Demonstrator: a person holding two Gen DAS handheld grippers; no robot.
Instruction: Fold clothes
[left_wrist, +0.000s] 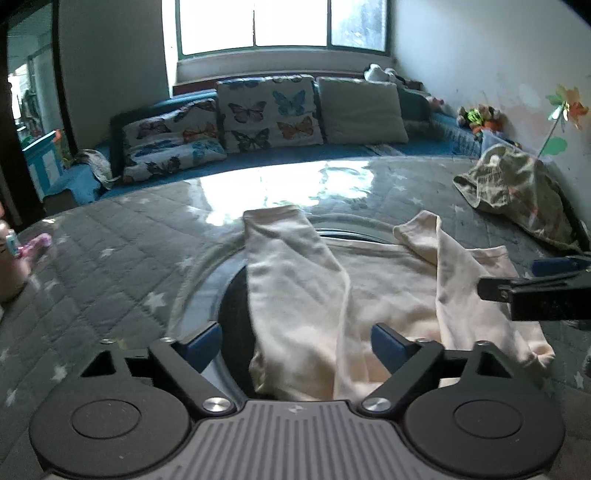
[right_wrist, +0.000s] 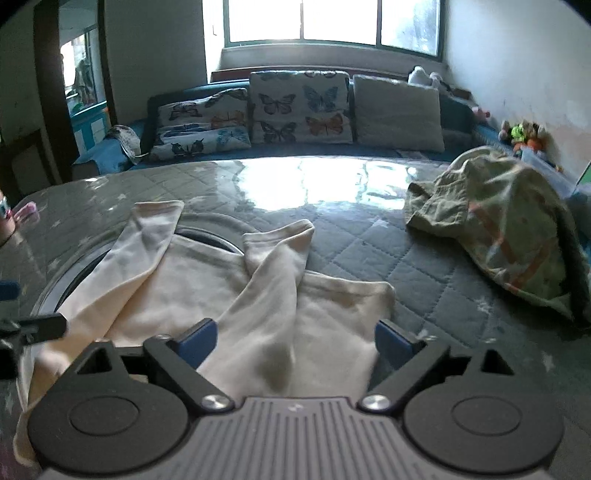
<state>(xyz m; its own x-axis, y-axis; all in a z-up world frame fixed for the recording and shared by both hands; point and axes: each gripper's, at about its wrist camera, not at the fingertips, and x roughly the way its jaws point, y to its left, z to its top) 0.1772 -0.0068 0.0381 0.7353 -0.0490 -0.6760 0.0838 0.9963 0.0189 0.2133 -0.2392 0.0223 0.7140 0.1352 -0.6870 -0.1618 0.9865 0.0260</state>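
Note:
A cream long-sleeved top (left_wrist: 388, 288) (right_wrist: 184, 288) lies flat on the grey quilted star-print table cover (left_wrist: 110, 277). Its two sleeves (left_wrist: 288, 266) (left_wrist: 443, 266) are laid over the body, cuffs pointing away from me. My left gripper (left_wrist: 295, 345) hovers open over the near left part of the top; fabric shows between the blue pads, but neither pad presses on it. My right gripper (right_wrist: 295, 341) hovers open over the near right part in the same way. The right gripper's fingers (left_wrist: 517, 291) show at the right edge of the left wrist view.
An olive patterned garment (left_wrist: 517, 188) (right_wrist: 498, 221) lies crumpled at the table's far right. A dark round ring (left_wrist: 236, 314) shows under the top. A bottle (left_wrist: 11, 266) and a pink object (left_wrist: 37, 245) sit at the left edge. A sofa with butterfly cushions (left_wrist: 266, 110) stands behind.

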